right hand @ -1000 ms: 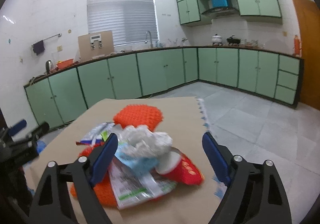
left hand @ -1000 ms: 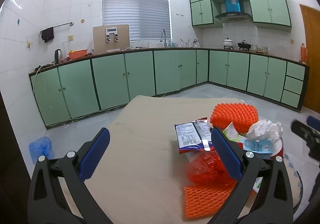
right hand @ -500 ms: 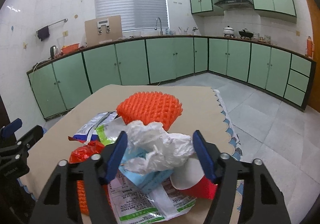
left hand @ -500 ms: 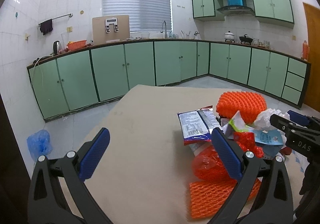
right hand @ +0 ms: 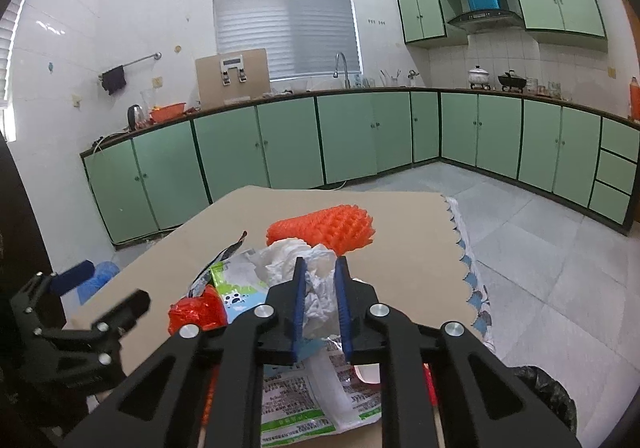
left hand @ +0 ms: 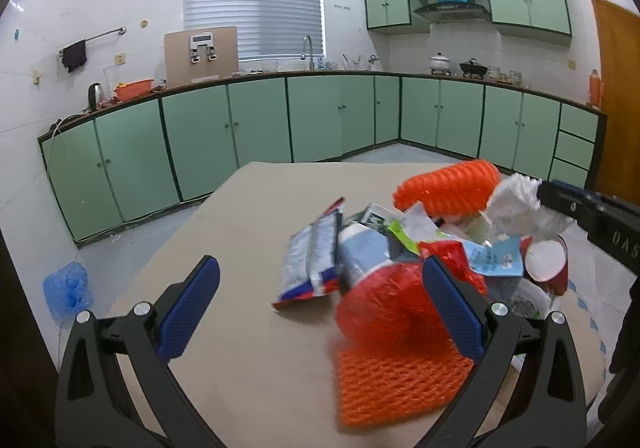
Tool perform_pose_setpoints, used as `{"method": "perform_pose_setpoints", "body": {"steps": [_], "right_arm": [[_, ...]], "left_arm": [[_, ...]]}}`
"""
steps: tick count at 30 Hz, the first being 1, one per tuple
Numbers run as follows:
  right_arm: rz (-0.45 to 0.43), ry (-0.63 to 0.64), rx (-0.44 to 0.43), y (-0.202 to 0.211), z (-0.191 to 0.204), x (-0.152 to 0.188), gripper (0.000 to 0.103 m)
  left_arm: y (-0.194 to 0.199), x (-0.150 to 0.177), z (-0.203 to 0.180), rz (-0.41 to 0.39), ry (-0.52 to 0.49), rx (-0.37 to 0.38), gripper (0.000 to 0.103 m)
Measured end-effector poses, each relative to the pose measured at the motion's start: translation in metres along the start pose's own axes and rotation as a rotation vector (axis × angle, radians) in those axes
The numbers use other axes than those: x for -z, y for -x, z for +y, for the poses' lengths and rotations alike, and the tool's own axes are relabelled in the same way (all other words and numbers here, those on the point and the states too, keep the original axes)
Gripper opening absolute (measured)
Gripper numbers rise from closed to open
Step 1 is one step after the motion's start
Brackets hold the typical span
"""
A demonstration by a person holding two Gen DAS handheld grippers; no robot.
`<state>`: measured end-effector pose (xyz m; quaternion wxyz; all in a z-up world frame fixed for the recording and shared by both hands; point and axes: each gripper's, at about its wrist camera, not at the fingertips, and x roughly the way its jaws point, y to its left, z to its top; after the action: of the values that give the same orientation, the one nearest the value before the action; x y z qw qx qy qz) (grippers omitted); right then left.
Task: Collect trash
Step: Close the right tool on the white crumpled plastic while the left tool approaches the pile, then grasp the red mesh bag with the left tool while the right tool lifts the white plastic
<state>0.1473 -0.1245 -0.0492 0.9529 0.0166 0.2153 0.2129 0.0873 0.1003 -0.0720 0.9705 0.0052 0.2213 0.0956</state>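
Since the earlier frame our right gripper (right hand: 322,280) has been closing, now pinching the crumpled white tissue (right hand: 316,288) atop the near-right trash pile (left hand: 400,264); left gripper (left hand: 320,300) gapes empty; we lift slowly, straight.

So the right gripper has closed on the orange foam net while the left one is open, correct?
Not the net. The right gripper has just closed on the crumpled white tissue, as the right wrist view shows; the orange foam net lies beyond. The left gripper is open.

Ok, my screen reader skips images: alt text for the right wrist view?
The right gripper, jaws just closed, pinches a crumpled white tissue atop a trash pile on a tan table, in a green-cabineted kitchen.
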Motion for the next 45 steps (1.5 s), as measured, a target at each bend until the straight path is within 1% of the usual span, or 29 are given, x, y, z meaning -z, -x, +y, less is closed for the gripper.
{"method": "perform_pose_setpoints", "body": {"steps": [2, 3, 4, 5, 6, 8, 12, 16, 17, 18, 19, 21, 22, 23, 24, 27, 33, 37, 39, 40, 41, 42, 43, 44, 45], "right_arm": [[0.016, -0.003, -0.011, -0.001, -0.001, 0.001, 0.015], [0.026, -0.003, -0.018, -0.003, -0.002, 0.003, 0.021], [0.038, -0.003, -0.023, -0.005, -0.002, 0.002, 0.023], [0.048, -0.004, -0.026, -0.006, -0.001, 0.004, 0.033], [0.055, -0.003, -0.028, -0.008, -0.001, 0.006, 0.046], [0.055, 0.003, -0.024, -0.009, 0.002, 0.007, 0.055], [0.079, 0.004, -0.040, -0.015, 0.006, 0.008, 0.062], [0.125, 0.021, -0.031, -0.025, 0.010, 0.012, 0.062], [0.137, 0.023, -0.029, -0.027, 0.009, 0.014, 0.061], [0.154, 0.028, -0.025, -0.030, 0.009, 0.016, 0.053], [0.160, 0.031, -0.032, -0.030, 0.009, 0.017, 0.047], [0.160, 0.027, -0.062, -0.029, 0.009, 0.016, 0.032], [0.156, 0.027, -0.072, -0.028, 0.008, 0.015, 0.028], [0.150, 0.030, -0.089, -0.026, 0.008, 0.013, 0.021], [0.142, 0.032, -0.101, -0.024, 0.009, 0.012, 0.016], [0.101, 0.034, -0.129, -0.015, 0.010, 0.007, 0.010], [0.044, 0.023, -0.131, 0.002, 0.005, -0.001, 0.009], [0.032, 0.016, -0.125, 0.008, 0.002, -0.002, 0.009], [0.029, 0.011, -0.119, 0.011, 0.001, -0.001, 0.009], [0.029, 0.009, -0.117, 0.012, 0.000, -0.001, 0.009], [0.029, 0.005, -0.116, 0.013, -0.001, 0.000, 0.009], [0.029, 0.002, -0.115, 0.014, -0.001, 0.000, 0.009], [0.030, 0.000, -0.116, 0.014, 0.000, -0.001, 0.009], [0.031, 0.000, -0.117, 0.015, 0.000, -0.001, 0.009], [0.032, 0.003, -0.117, 0.017, 0.000, 0.001, 0.009]], "left_arm": [[-0.001, 0.002, -0.004, 0.004, -0.007, 0.006, 0.098], [-0.001, 0.003, -0.006, 0.008, -0.008, 0.008, 0.098], [-0.002, 0.004, -0.007, 0.011, -0.007, 0.009, 0.098], [-0.003, 0.006, -0.008, 0.014, -0.005, 0.008, 0.098], [-0.004, 0.006, -0.008, 0.017, -0.003, 0.007, 0.098], [-0.004, 0.008, -0.006, 0.016, -0.003, 0.001, 0.098], [-0.005, 0.005, 0.000, 0.019, 0.002, -0.018, 0.098], [-0.007, 0.008, 0.005, 0.027, 0.014, -0.025, 0.098], [-0.007, 0.008, 0.005, 0.028, 0.013, -0.025, 0.098], [-0.007, 0.009, 0.005, 0.029, 0.012, -0.026, 0.098], [-0.007, 0.011, 0.004, 0.032, 0.011, -0.023, 0.098], [-0.007, 0.012, 0.002, 0.036, 0.009, -0.013, 0.098], [-0.007, 0.013, 0.002, 0.037, 0.009, -0.008, 0.098], [-0.007, 0.013, 0.001, 0.037, 0.008, -0.003, 0.098], [-0.006, 0.014, -0.001, 0.037, 0.006, 0.005, 0.098], [-0.003, 0.016, -0.007, 0.034, 0.003, 0.027, 0.098], [-0.002, 0.022, -0.024, 0.043, -0.025, 0.071, 0.098], [-0.009, 0.025, -0.033, 0.049, -0.043, 0.067, 0.097], [-0.015, 0.025, -0.036, 0.051, -0.048, 0.061, 0.082], [-0.018, 0.025, -0.036, 0.061, -0.051, 0.066, 0.065], [-0.022, 0.025, -0.035, 0.071, -0.053, 0.075, 0.053], [-0.025, 0.027, -0.036, 0.079, -0.051, 0.090, 0.047], [-0.028, 0.027, -0.037, 0.086, -0.049, 0.108, 0.030], [-0.029, 0.028, -0.037, 0.087, -0.048, 0.118, 0.023], [-0.029, 0.028, -0.036, 0.084, -0.045, 0.118, 0.020]]}}
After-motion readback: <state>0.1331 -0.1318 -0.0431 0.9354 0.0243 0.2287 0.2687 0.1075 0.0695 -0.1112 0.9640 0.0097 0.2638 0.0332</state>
